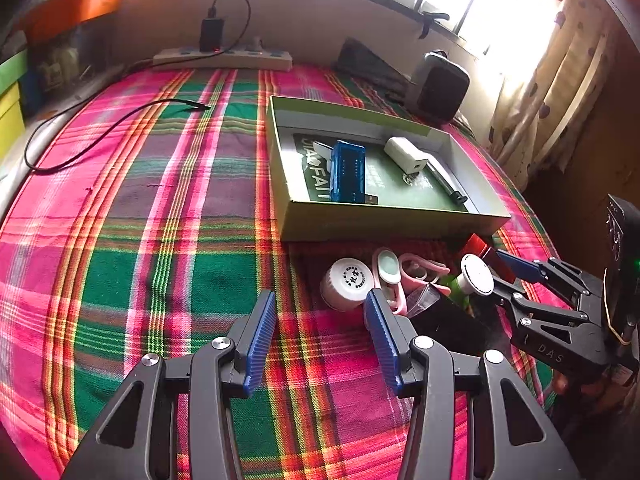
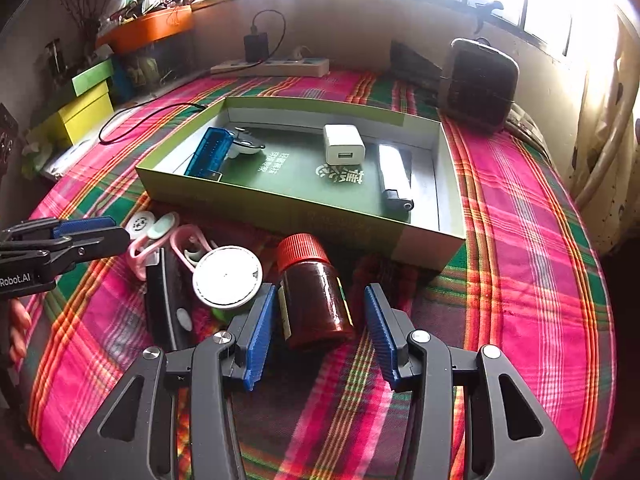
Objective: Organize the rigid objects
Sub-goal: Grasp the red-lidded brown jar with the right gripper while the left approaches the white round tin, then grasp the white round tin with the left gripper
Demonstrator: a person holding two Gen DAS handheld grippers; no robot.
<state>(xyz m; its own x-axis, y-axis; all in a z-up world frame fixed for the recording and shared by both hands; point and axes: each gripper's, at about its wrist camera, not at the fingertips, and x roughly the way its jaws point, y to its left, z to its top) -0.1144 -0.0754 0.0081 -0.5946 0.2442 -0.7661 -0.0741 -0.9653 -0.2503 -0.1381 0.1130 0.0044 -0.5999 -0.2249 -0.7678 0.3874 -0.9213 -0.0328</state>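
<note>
Right wrist view, largest to smallest. Plaid cloth [image 2: 520, 208] in pink, green and orange, spread over the whole work surface. Shallow green cardboard box [image 2: 280, 212] lying open-topped on the cloth, beyond the loose pile; inside it, a blue case [image 2: 210, 152] against the left wall, a white charger block [image 2: 344, 144] near the middle, a silver lighter [image 2: 394, 176] to the right. Dark speaker [image 2: 478, 80] behind the box's far right corner; white power strip [image 2: 272, 67] along the back wall.

Right gripper [image 2: 320, 330] low over the cloth, jaws apart, blue pads flanking a brown jar with red cap [image 2: 314, 292] that lies on its side with the cap toward the box; left pad just beside the jar's wall, contact not clear, right pad clear of it. Green bottle with a round white cap [image 2: 227, 276] touching the jar's left side. Flat black case [image 2: 160, 304] under and left of that bottle; pink scissors [image 2: 182, 246] and a small white pot [image 2: 139, 225] farther left.

Left wrist view: left gripper [image 1: 320, 330] above bare cloth, jaws apart with nothing between them, its right pad just in front of the white pot.
</note>
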